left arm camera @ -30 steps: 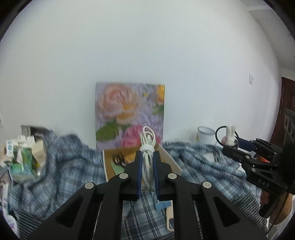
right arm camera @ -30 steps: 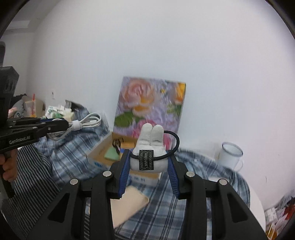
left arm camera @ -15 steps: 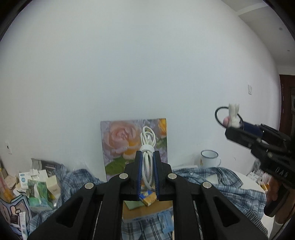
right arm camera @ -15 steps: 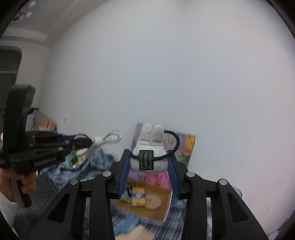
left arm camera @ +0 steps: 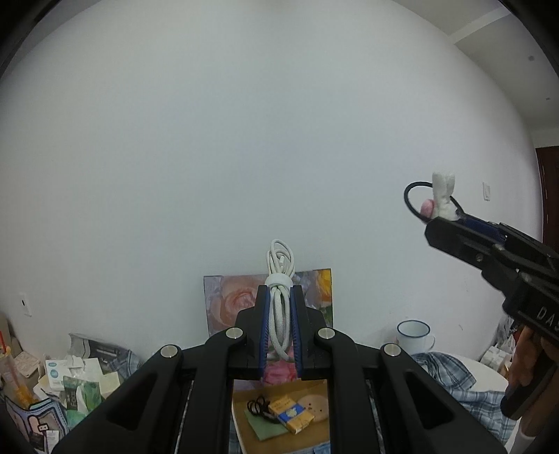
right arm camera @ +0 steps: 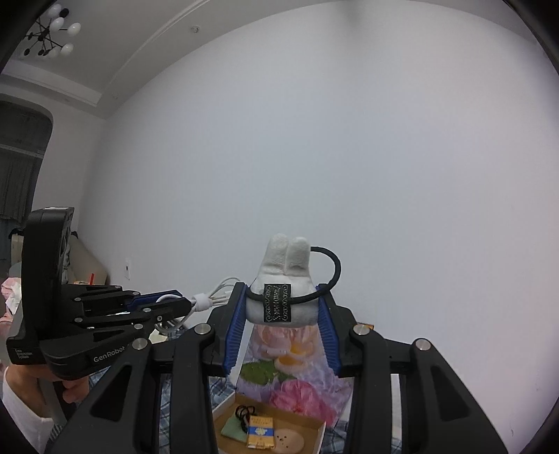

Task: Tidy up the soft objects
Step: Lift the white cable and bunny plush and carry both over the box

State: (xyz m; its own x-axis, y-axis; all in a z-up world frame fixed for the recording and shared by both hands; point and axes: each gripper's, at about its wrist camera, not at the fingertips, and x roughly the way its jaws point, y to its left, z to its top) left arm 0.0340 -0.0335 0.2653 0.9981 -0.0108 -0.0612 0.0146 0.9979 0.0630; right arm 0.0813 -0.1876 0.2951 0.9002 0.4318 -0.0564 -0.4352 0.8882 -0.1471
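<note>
Your left gripper [left arm camera: 279, 326] has its fingers nearly closed on the bundled white cable [left arm camera: 278, 279], at lower centre of the left view. Your right gripper [right arm camera: 283, 321] clamps the white plush bunny hair tie [right arm camera: 283, 279] at centre of the right view, its black elastic looping right. Below both, at bottom centre, the open cardboard box [right arm camera: 316, 438] sits before the rose painting [right arm camera: 297, 380].

Plain white wall [left arm camera: 279, 139] (flower painting [left arm camera: 241, 300] leaning), ceiling lamp [right arm camera: 52, 33]

The right tongs [right arm camera: 282, 307] clamp a white plush bunny hair tie [right arm camera: 284, 279] above the cardboard box [right arm camera: 316, 438].
</note>
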